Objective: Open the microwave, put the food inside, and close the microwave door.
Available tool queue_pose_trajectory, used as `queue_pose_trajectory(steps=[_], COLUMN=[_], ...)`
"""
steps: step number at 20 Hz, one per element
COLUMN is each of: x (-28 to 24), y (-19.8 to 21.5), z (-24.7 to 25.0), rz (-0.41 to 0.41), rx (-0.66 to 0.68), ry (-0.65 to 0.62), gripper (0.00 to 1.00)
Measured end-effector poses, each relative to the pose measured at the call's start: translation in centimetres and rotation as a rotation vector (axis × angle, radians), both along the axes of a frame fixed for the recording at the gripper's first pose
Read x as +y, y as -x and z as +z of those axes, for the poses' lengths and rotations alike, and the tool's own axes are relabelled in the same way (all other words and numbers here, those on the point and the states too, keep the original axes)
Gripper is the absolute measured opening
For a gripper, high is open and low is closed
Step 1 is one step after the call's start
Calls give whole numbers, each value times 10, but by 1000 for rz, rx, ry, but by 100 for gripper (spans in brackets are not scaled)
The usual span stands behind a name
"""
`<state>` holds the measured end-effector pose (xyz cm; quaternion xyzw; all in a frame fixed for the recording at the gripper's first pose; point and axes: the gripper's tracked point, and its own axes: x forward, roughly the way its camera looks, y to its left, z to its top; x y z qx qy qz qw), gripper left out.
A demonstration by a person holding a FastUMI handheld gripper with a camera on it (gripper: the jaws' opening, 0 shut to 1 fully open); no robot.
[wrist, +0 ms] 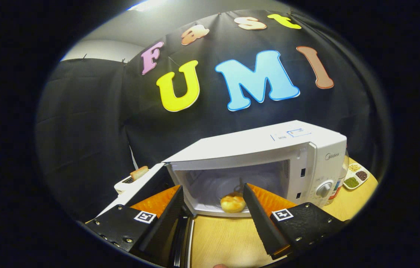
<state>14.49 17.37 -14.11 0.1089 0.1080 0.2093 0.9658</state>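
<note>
A wooden worktop (221, 238) is seen beneath a white microwave (269, 156), whose door (146, 186) is swung wide open to the left, so that the pale cavity is exposed. Inside the cavity, on the turntable, a round golden bun (233, 203) is set, just ahead of the fingers and close to the right one. The gripper (213, 197) is held in front of the opening with its fingers spread wide apart, and nothing is gripped between them. Beyond the door, a toaster (128, 182) with bread in it is seen. To the right of the microwave, a small divided dish (357, 175) of grains is placed.
</note>
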Motion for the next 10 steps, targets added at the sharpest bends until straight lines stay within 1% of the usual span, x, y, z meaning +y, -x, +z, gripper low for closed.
queue_pose_trajectory(steps=[6, 10], x=[18, 44], y=[81, 132], z=[45, 64], rz=[98, 185], rx=[-70, -105], ry=[2, 15], gripper=[97, 97])
